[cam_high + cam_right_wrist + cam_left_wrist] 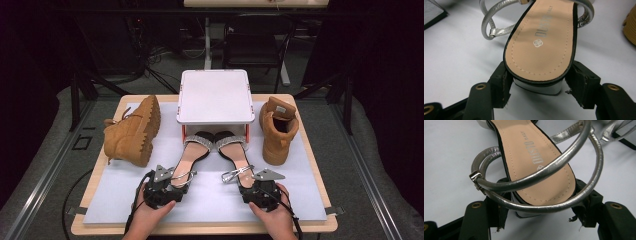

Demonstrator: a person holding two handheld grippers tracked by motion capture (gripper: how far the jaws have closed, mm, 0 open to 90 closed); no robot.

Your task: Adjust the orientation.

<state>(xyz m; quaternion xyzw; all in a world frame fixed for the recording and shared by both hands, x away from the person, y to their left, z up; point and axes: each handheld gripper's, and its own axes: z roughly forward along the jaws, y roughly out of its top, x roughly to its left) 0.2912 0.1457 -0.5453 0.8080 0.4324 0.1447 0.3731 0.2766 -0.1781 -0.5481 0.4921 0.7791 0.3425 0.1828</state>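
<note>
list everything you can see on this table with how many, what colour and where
Sandals: two, silver straps, tan insoles, table centre, toes under the rack.
Boots: two, tan; one on its side at left, one upright at right.
Rack: one, white top, red legs, back centre.
Mat: one, pale grey, covering the table, light wood.
Left gripper: one, black, jaws at the left sandal's heel.
Right gripper: one, black, jaws at the right sandal's heel.
Hands: two, near edge.
</note>
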